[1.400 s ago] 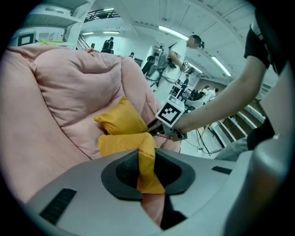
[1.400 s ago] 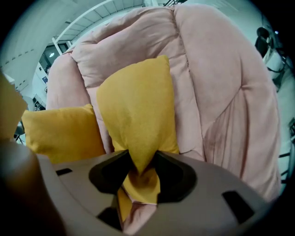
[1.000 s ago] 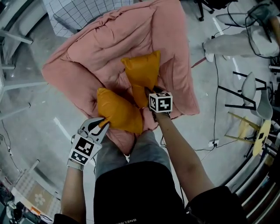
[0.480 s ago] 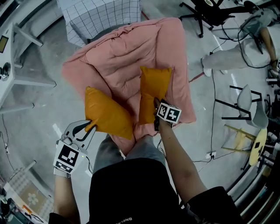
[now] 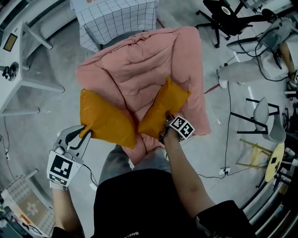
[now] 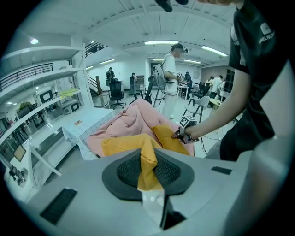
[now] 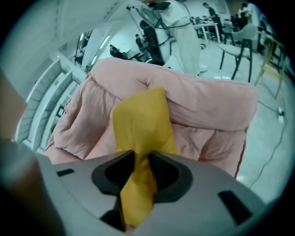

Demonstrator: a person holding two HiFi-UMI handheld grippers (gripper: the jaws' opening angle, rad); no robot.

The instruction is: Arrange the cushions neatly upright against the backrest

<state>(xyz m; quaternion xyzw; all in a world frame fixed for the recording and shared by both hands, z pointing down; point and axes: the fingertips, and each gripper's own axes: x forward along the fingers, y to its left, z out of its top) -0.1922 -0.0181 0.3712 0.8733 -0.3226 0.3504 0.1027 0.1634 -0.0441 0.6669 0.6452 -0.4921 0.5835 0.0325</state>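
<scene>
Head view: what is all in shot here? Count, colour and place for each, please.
cushions: 2, orange, left cushion and right cushion, held tilted over the armchair's front
armchair: 1, pink padded, centre
table: 1, white checked cloth, top
office chair: 1, black, top right
stool: 1, yellow, right edge
left gripper: 1, grey, shut on left cushion's corner
right gripper: 1, jaws have just been closing, clamped on right cushion's corner
</scene>
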